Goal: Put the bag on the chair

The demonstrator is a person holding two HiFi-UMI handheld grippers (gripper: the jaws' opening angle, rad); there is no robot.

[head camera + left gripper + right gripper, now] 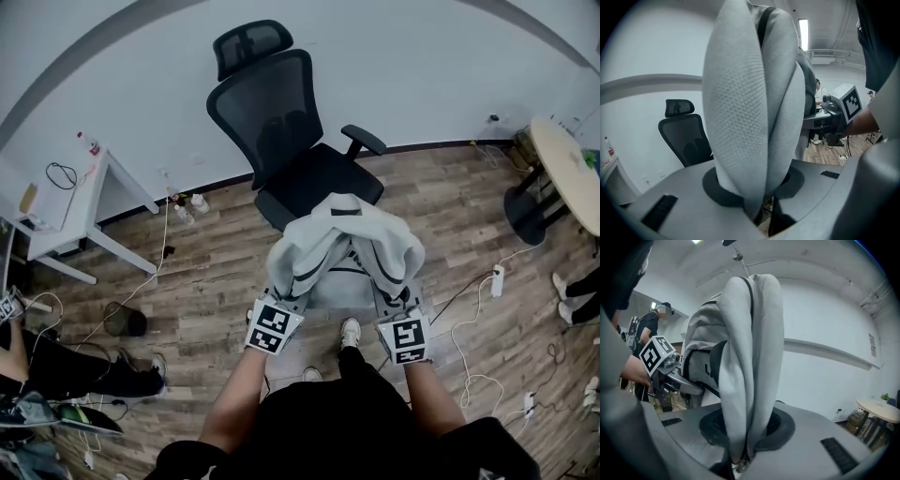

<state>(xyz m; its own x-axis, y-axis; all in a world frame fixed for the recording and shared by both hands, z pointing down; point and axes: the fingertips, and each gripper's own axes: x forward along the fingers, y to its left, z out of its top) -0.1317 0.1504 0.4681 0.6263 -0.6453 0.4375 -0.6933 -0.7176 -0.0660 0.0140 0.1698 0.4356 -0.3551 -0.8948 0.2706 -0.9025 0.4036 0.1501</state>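
A light grey bag with black trim hangs in the air between both grippers, just in front of the black mesh office chair. My left gripper is shut on a fold of the bag's fabric. My right gripper is shut on another fold of the bag. In the left gripper view the chair stands behind the bag at the left. The bag hovers over the floor near the seat's front edge, not resting on it.
A white desk stands at the left, a round table at the right. Cables and a power strip lie on the wood floor. A seated person's legs are at lower left. Another person stands behind.
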